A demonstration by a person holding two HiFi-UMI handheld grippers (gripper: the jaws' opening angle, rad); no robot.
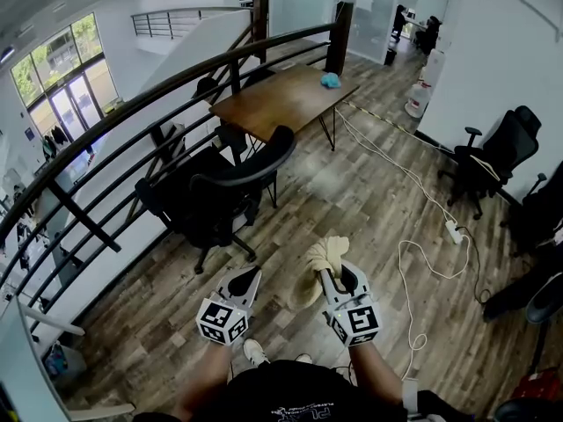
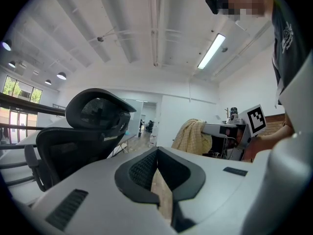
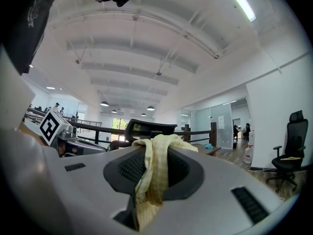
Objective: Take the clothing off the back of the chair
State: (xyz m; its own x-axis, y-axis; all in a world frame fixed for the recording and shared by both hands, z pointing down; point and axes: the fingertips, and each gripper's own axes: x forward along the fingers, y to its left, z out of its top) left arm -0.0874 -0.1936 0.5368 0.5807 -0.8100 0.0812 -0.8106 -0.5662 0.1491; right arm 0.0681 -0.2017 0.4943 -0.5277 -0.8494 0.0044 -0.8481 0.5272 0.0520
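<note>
Pinching the cloth (image 3: 151, 180) between their pads, the right tongs (image 3: 156, 145) are closed narrowly on a bunched yellow fold. The fold rises over the tips and trails down between the jaws. In the head view the cloth (image 1: 321, 266) hangs from those tongs (image 1: 339, 280) over the floor (image 1: 352, 200), on the near side of the chair (image 1: 220, 192) and not touching it. The left tongs (image 2: 156, 153) have their jaws together at the tips with nothing between them. They sit just beside the right pair, with the marker cubes (image 1: 222, 321) toward the person.

The floor is wood plank, and a white cable (image 1: 413, 262) loops across it to a power strip (image 1: 454, 231). The black chair stands ahead of the left tongs, its back turned toward them. Beyond it is a brown tabletop (image 1: 281, 99) with a small blue thing (image 1: 331, 80) at its far end. A dark railing (image 1: 132, 112) runs along the left side, with tall windows (image 1: 57, 69) beyond it. Another black chair (image 1: 493, 156) stands by the white wall at right. Overhead is a white beamed ceiling with a long strip light (image 2: 211, 58).

Both forearms (image 1: 378, 372) reach forward from the body, side by side. Both tongs are held about level and point toward the chair.
</note>
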